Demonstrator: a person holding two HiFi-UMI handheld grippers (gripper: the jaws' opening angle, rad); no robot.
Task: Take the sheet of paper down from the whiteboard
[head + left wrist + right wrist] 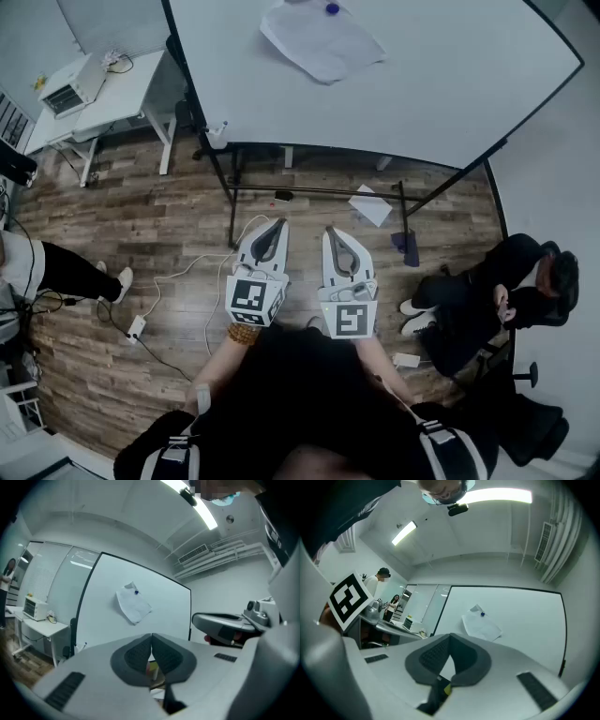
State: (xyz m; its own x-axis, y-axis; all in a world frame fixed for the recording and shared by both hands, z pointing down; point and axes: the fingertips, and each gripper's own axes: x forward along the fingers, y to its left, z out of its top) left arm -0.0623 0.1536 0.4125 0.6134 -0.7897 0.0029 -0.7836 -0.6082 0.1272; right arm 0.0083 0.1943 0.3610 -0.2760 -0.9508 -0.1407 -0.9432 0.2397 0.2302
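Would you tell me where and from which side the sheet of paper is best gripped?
Probably by the free lower corner of the sheet of paper, from below: the blue magnet pins only its top, so the bottom hangs loose.

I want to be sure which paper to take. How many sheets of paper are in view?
2. One sheet hangs on the whiteboard under a blue magnet; a second sheet lies on the floor below it. Others may be hidden.

White paper [321, 39], blue magnet [332, 8], white whiteboard [450, 75].
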